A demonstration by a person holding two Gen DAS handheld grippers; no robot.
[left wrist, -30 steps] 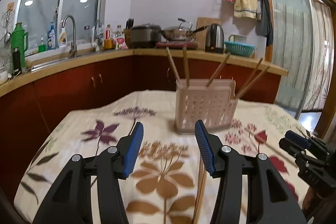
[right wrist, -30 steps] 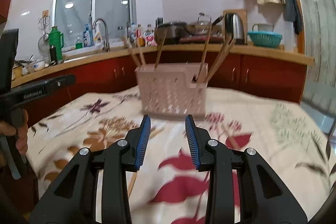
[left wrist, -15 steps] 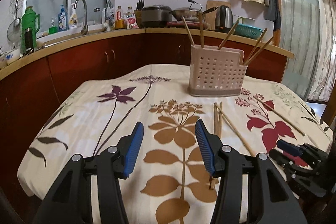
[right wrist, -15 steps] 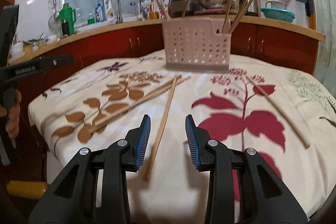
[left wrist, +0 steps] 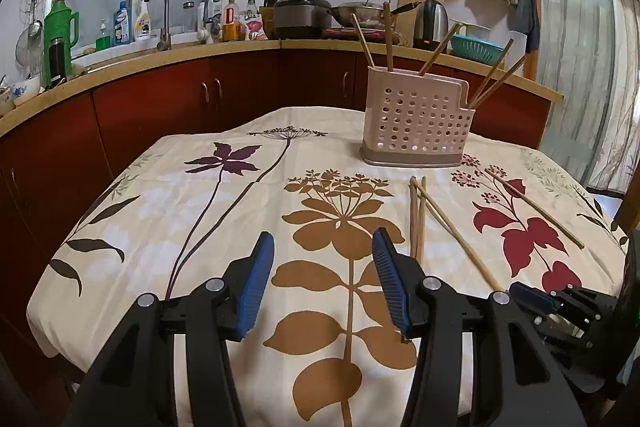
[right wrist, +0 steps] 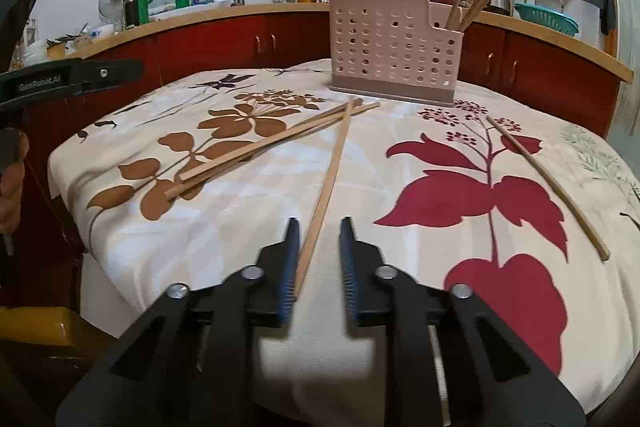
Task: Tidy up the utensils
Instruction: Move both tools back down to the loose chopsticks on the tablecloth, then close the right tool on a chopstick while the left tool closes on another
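Note:
A pink perforated utensil holder (left wrist: 416,125) stands at the far side of the table (left wrist: 168,211) with several wooden chopsticks upright in it; it also shows in the right wrist view (right wrist: 394,53). Several loose chopsticks lie on the floral cloth: a crossed group (left wrist: 418,215) (right wrist: 272,147) and a single one to the right (left wrist: 534,205) (right wrist: 548,183). My left gripper (left wrist: 322,281) is open and empty above the near cloth. My right gripper (right wrist: 318,253) is open, low at the near edge, with the near end of one chopstick (right wrist: 326,183) between its fingers, not clamped.
A wooden counter (left wrist: 180,53) with red cabinets curves behind the table, carrying a sink tap, bottles, a green thermos (left wrist: 58,39), cooker, wok and kettle (left wrist: 430,23). A glass door (left wrist: 576,67) is at the right. The right gripper's body shows in the left wrist view (left wrist: 560,307).
Both grippers have pulled back from the holder and dropped toward the near table edge. The right gripper has come down around the near end of one loose chopstick.

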